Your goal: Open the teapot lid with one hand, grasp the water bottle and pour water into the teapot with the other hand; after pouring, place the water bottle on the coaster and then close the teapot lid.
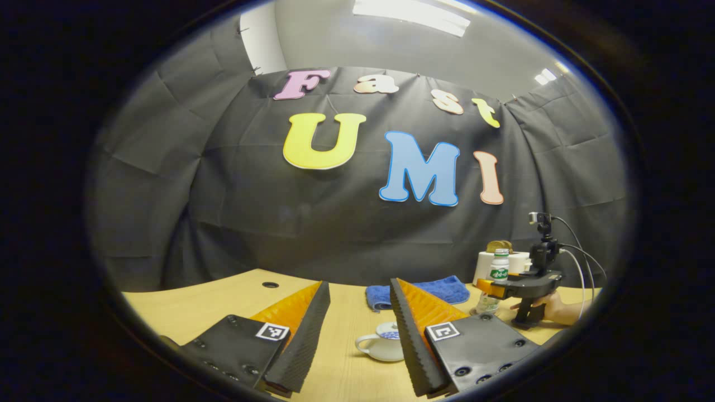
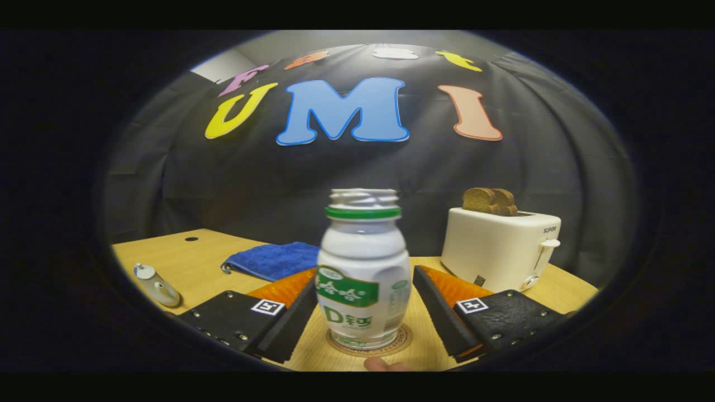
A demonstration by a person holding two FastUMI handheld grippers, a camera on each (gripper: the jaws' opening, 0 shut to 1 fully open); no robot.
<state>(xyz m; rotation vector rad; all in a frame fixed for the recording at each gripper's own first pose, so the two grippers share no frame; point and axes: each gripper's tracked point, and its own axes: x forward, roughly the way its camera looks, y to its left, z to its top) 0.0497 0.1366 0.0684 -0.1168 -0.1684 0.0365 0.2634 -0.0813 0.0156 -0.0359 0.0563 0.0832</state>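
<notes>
The right hand-held gripper (image 2: 363,321) stands spread, its two fingers flanking the water bottle (image 2: 363,273) with a gap on each side, pressing on nothing. The bottle sits upright between them on the round coaster (image 2: 405,339), its neck uncapped, so the pouring and set-down look done and this gripper seems placed only to let go cleanly without tipping it. Ahead and to its right stands a white toaster (image 2: 500,245) with bread in its slots; ahead and to its left lies a blue cloth (image 2: 273,258); far off to its left is the teapot (image 2: 156,286), small at the edge of the right gripper view. The left hand-held gripper (image 1: 357,329) is also spread and holds nothing. Just ahead of it, close against its right finger, sits the teapot (image 1: 382,345) on the counter (image 1: 346,368). I cannot tell whether the lid is on. The likely remaining step is closing it, which would explain this gripper hovering near.
</notes>
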